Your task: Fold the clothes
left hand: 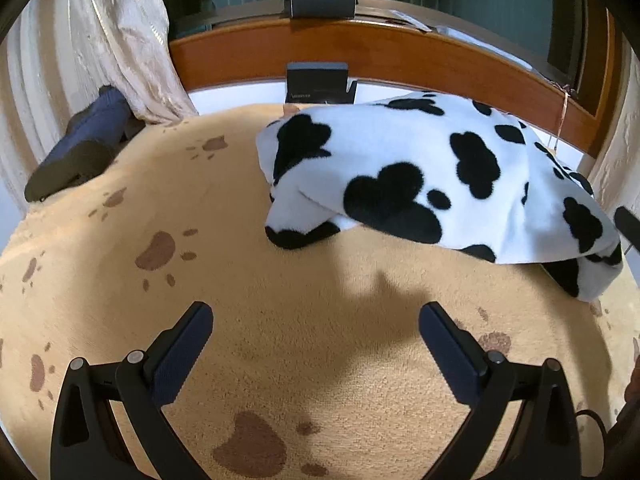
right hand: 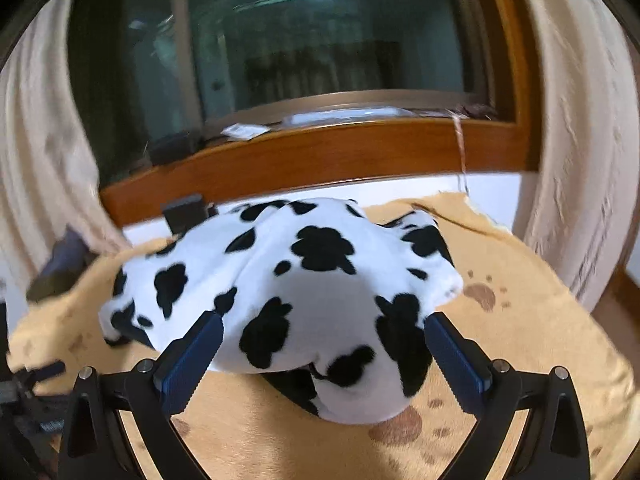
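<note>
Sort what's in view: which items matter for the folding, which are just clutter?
Job:
white fleece garment with black cow spots
left gripper, open
right gripper, open
tan paw-print blanket, work surface

Clutter:
dark blue sock-like item
black box
cream curtain

surface: tan paw-print blanket | on it: cow-print fleece garment, dark sock

Two matching grippers, left gripper and right gripper, each built from black plastic linkage arms with triangular cut-outs. Round silver screws at the pivots. Long flat fingers faced with dark blue ribbed pads. Thin black cable looping beside the left one
</note>
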